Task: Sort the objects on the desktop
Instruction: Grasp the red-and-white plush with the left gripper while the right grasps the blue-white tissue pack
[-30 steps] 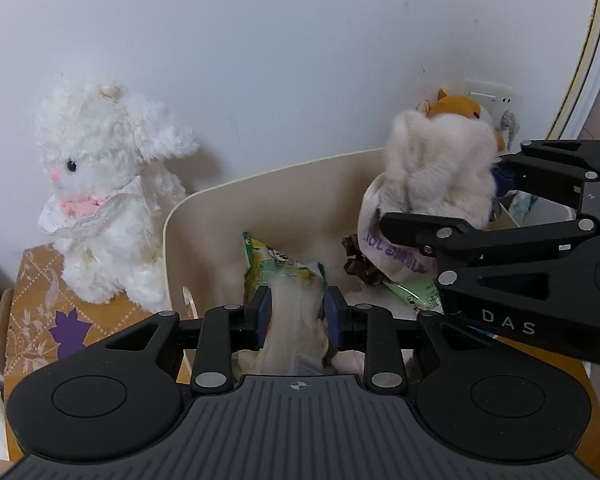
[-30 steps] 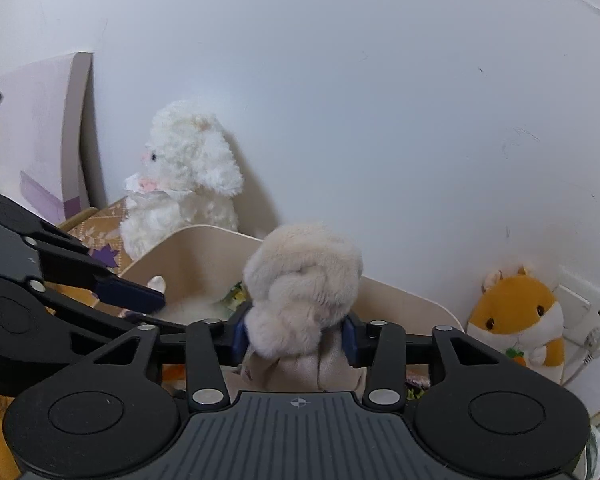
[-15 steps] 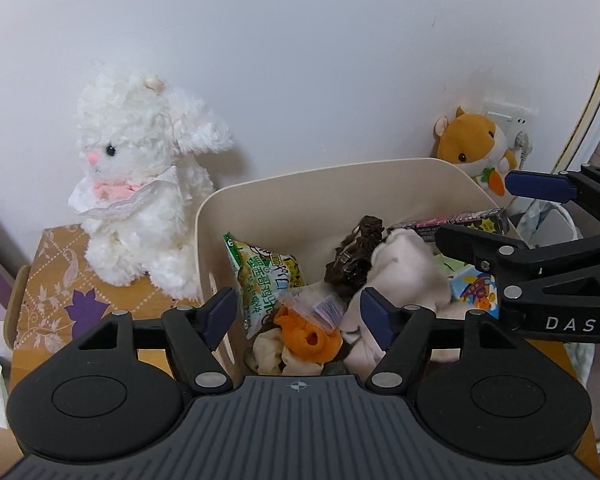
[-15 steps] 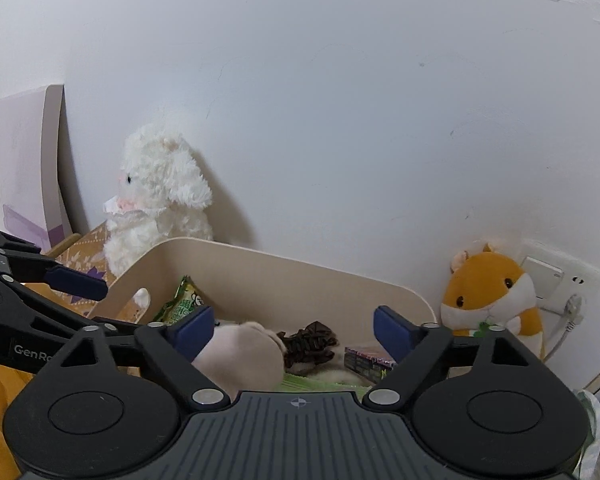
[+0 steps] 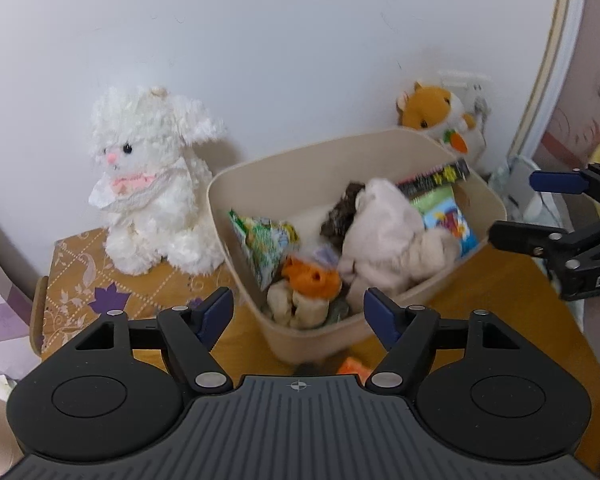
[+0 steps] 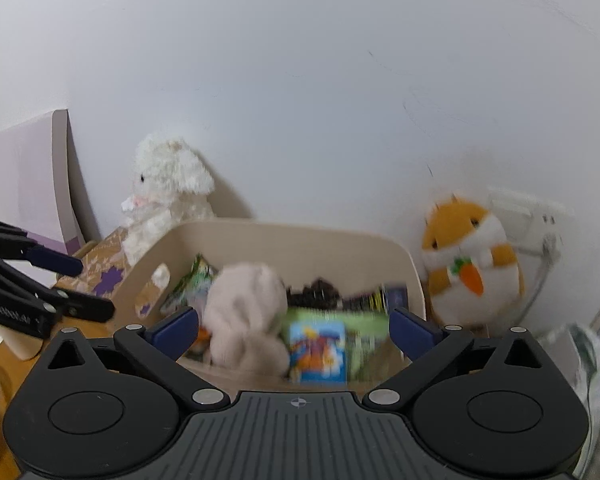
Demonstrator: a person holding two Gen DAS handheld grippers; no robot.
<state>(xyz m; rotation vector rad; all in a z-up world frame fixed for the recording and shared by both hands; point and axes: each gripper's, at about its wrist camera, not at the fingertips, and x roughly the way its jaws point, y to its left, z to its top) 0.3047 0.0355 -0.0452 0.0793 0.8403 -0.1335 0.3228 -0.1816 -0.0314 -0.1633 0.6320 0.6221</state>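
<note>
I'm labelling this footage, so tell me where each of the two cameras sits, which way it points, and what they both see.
Left wrist: rides on the left tool, looking forward and down into the beige bin; its own open fingers frame the bottom, and the right tool enters at the right edge.
Right wrist: rides on the right tool, facing the wall across the bin; its open fingers show below, the left tool at the left edge.
Shared: bin, beige plush, white bunny plush, orange hamster plush.

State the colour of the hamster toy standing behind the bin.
The hamster toy is orange and white, holding an orange carrot; the right wrist view shows it best.
</note>
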